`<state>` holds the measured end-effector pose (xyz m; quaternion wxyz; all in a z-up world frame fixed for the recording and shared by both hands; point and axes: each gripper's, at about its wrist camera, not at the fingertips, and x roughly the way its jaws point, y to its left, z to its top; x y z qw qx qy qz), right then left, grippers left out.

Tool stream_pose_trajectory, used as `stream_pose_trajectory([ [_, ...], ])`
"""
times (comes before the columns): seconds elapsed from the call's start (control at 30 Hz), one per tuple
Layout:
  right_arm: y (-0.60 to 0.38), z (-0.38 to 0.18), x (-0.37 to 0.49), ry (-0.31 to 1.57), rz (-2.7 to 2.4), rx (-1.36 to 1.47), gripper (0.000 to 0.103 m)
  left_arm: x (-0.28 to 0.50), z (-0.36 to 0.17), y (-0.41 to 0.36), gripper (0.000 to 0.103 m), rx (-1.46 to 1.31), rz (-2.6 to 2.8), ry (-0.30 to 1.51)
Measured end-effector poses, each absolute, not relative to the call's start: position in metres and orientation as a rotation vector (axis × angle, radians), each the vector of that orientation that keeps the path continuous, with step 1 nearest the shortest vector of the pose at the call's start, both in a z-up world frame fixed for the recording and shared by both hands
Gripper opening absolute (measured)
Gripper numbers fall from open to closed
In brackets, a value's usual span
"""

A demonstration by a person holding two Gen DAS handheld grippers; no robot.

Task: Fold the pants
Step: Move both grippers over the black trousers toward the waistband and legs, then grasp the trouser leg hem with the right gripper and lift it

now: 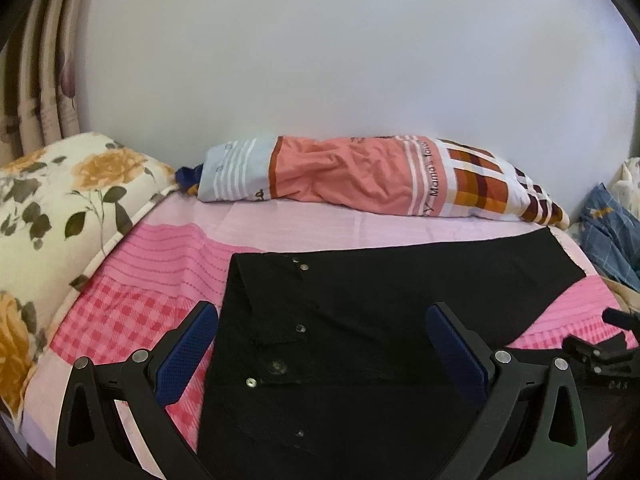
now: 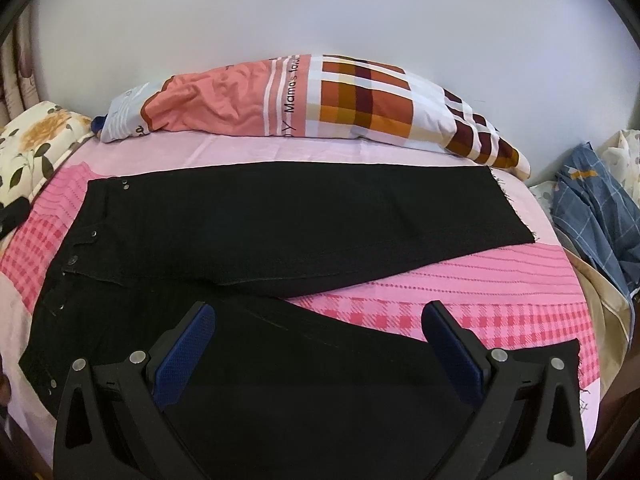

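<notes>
Black denim pants lie flat on the pink checked bedsheet, long axis left-right, legs splayed rightward. Left gripper hangs over the waistband and right gripper over the near leg, both with jaws wide and empty.

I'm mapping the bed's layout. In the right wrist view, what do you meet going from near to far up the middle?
Right gripper with jaws open → near leg of the black pants → pink checked bedspread → far pants leg → pale pink sheet → patchwork pillow → wall.
</notes>
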<state>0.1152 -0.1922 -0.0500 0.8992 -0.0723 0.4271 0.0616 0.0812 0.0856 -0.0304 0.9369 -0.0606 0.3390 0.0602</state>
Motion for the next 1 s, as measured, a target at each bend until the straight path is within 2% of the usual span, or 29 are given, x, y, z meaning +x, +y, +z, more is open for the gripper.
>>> stream_pose_trajectory([
  [0.33, -0.187, -0.066, 0.123, 0.936, 0.125, -0.154, 0.102, 0.145, -0.060, 0.198, 0.103, -0.332, 0.085, 0.759],
  [0.53, -0.182, -0.075, 0.126, 0.963, 0.123, -0.166, 0.102, 0.196, -0.094, 0.232, 0.102, -0.353, -0.043, 0.870],
  [0.57, -0.182, -0.077, 0.127, 0.968, 0.122, -0.169, 0.102, 0.203, -0.098, 0.234, 0.100, -0.343, -0.070, 0.880],
  [0.63, -0.182, -0.079, 0.128, 0.975, 0.119, -0.169, 0.102, 0.211, -0.102, 0.235, 0.090, -0.313, -0.081, 0.881],
  [0.93, -0.184, -0.084, 0.134, 1.003, 0.102, -0.164, 0.102, 0.259, -0.132, 0.241, 0.088, -0.361, -0.235, 0.977],
  [0.97, -0.184, -0.085, 0.135, 1.005, 0.102, -0.164, 0.102, 0.264, -0.139, 0.240, 0.087, -0.364, -0.255, 1.005],
  [1.0, -0.184, -0.085, 0.135, 1.006, 0.102, -0.165, 0.102, 0.267, -0.144, 0.237, 0.079, -0.361, -0.253, 1.030],
])
